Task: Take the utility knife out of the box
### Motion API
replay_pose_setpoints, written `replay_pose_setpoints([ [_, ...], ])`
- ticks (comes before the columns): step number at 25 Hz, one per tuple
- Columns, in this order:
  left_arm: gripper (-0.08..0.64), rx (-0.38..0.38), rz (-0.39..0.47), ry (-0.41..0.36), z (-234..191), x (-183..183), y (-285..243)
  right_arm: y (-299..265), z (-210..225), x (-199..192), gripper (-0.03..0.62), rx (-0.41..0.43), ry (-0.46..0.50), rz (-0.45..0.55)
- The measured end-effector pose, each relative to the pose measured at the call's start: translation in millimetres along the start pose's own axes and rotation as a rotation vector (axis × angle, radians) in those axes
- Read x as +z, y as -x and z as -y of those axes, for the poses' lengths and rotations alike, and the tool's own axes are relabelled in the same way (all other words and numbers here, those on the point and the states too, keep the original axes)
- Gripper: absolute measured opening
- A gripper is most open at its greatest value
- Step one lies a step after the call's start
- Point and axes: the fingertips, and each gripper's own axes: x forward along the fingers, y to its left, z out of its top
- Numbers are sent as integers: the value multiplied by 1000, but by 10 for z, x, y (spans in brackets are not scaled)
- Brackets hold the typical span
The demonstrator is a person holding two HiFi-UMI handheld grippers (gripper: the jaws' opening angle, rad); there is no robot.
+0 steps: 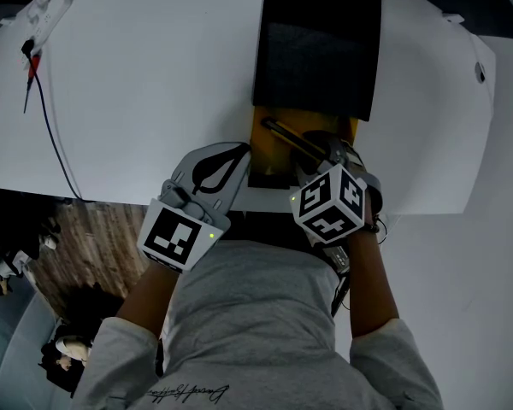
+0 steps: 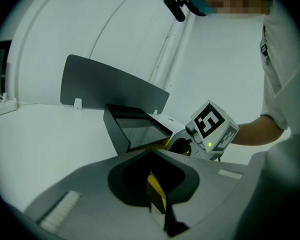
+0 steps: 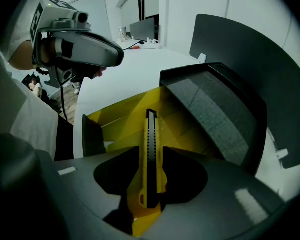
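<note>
Nearest, the left gripper is clamped on the left wall of the open yellow cardboard box. The right gripper points steeply down, its jaws spread and not pressing the yellow-and-black utility knife lying between them inside the box. Beyond, the box's black lid is folded back on the white table.

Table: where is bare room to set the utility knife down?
Free: the broad white table left of the box, up to the black cable; also the strip right of the open lid. Crowded: the near edge, where the left gripper and right gripper meet the box.
</note>
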Motion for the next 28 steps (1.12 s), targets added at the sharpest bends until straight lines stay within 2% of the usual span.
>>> replay_pose_setpoints([
  [10, 2, -3, -6, 11, -34, -39, 11, -119, -17, -14, 166, 15, -2, -55],
  [17, 2, -3, -9, 19, -66, -56, 9, -136, -9, -11, 160, 31, -24, -65],
  [20, 2, -7, -10, 20, -63, -48, 2, -132, 18, -2, 133, 27, -38, -67],
  [28, 2, -10, -13, 16, -60, -41, 1, -128, 20, 9, 131, 19, -38, -69],
])
